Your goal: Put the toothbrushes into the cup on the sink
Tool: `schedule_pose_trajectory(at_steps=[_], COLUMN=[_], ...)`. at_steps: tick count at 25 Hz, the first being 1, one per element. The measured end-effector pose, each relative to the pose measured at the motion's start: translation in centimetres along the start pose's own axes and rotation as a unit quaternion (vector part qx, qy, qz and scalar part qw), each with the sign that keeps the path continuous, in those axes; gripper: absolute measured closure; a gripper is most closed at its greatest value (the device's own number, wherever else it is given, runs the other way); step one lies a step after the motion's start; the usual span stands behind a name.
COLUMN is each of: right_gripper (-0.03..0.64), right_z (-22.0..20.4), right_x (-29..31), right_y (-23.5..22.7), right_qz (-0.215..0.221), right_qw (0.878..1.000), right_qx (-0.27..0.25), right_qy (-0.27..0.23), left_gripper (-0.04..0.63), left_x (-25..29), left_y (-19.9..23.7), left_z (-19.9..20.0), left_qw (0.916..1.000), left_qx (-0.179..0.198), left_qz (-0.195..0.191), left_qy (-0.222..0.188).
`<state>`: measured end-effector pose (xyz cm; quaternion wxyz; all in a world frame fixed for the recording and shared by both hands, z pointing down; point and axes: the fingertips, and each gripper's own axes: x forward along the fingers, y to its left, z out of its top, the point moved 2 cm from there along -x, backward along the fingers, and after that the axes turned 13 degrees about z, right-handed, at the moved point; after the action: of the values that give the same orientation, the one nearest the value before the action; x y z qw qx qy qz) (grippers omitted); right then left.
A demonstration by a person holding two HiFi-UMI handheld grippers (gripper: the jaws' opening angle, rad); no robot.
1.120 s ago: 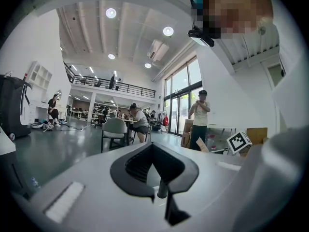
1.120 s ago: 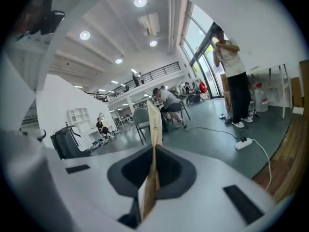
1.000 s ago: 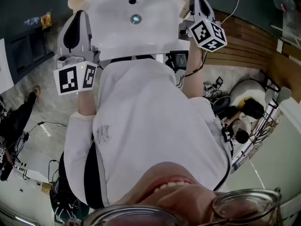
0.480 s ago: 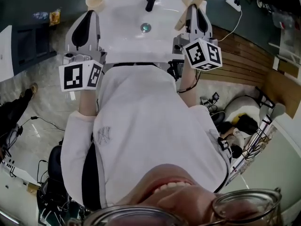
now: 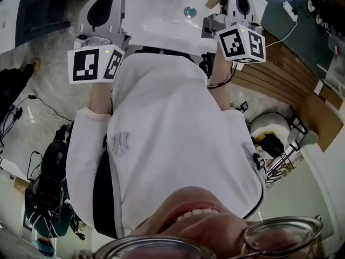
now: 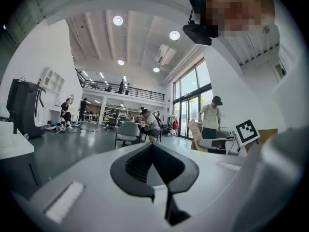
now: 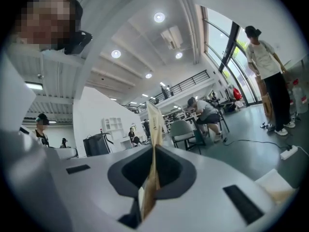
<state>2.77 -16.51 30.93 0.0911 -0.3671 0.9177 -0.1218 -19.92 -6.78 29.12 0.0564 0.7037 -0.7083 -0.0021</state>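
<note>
Right tool [image 7: 153, 154] leftward, tight on toothbrush [image 7: 154, 124]

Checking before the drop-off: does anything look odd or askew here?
Only the thin tan card-like strip clamped in the right tongs: it sticks well past the tips, slightly tilted. The white sink shows no spill.

The left hand-held gripper [image 6: 153, 166] and right hand-held gripper [image 7: 145, 178] are pale grey, lined black; their marker cubes [image 5: 96, 63] show black-and-white squares. The toothbrush [image 7: 153, 124] is tan. At the frame's top, the sink [image 5: 161, 28] is white, with a teal drain [image 5: 190, 11].
</note>
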Motion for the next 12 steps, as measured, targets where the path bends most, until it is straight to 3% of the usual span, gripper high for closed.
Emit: schedule_pose_trajectory(at_steps=[12], right_gripper=[0.604], right_z=[-3.0], right_x=[8.1], right_y=[4.4], right_qz=[0.126], right_qw=[0.992], right_qx=[-0.007], right_qy=[0.012], left_gripper=[0.595], left_x=[-0.6], left_y=[1.8], left_z=[-1.2], left_qw=[0.9996], left_qx=[-0.002], left_qz=[0.023], left_qy=[0.018])
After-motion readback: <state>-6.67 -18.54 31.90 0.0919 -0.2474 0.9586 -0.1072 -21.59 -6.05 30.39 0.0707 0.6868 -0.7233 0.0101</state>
